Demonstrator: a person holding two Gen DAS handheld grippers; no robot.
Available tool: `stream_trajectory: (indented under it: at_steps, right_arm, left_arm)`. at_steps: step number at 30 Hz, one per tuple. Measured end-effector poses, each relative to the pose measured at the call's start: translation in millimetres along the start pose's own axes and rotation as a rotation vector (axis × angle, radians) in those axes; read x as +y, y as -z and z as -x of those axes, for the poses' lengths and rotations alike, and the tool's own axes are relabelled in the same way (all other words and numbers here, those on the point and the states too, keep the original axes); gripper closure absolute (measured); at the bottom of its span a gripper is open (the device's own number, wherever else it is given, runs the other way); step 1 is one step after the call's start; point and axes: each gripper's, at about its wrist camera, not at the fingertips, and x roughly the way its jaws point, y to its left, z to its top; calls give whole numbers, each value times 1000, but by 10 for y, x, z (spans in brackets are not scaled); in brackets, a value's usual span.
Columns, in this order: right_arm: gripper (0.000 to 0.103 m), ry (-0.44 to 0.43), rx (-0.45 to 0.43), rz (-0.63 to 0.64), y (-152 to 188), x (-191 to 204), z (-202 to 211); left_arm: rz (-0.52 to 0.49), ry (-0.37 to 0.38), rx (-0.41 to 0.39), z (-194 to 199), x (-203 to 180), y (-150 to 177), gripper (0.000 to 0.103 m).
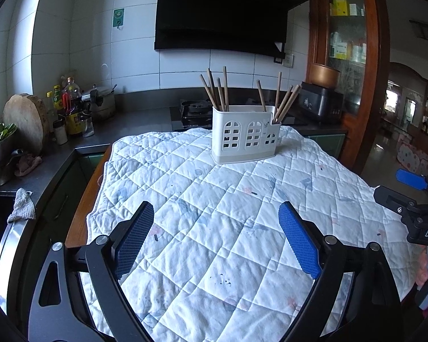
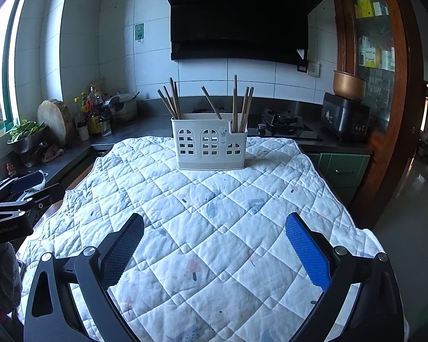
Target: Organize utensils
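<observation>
A white utensil holder [image 1: 246, 134] with arched cut-outs stands at the far end of a quilted white cloth [image 1: 228, 213]; it also shows in the right wrist view [image 2: 209, 144]. Several wooden chopsticks [image 1: 218, 89] stand upright in its compartments, some on the left [image 2: 171, 98] and some on the right [image 2: 242, 108]. My left gripper [image 1: 216, 213] is open and empty, above the near part of the cloth. My right gripper [image 2: 214, 223] is open and empty too, well short of the holder. It also shows at the right edge of the left wrist view [image 1: 413, 196].
A dark counter runs behind the cloth with a gas hob [image 2: 282, 122], a rice cooker [image 2: 345, 114], bottles [image 2: 92, 111], a round chopping board [image 1: 25, 119] and a bowl of greens [image 2: 27, 135]. A wooden cabinet [image 2: 385, 85] stands at the right.
</observation>
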Motion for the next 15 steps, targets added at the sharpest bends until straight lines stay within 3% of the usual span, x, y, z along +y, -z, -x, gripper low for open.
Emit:
stream_trajectory:
  at_steps: [15]
  right_arm:
    - [7, -14, 8, -1, 17, 33, -41]
  left_arm:
    - [-1, 6, 19, -43, -23, 35, 14]
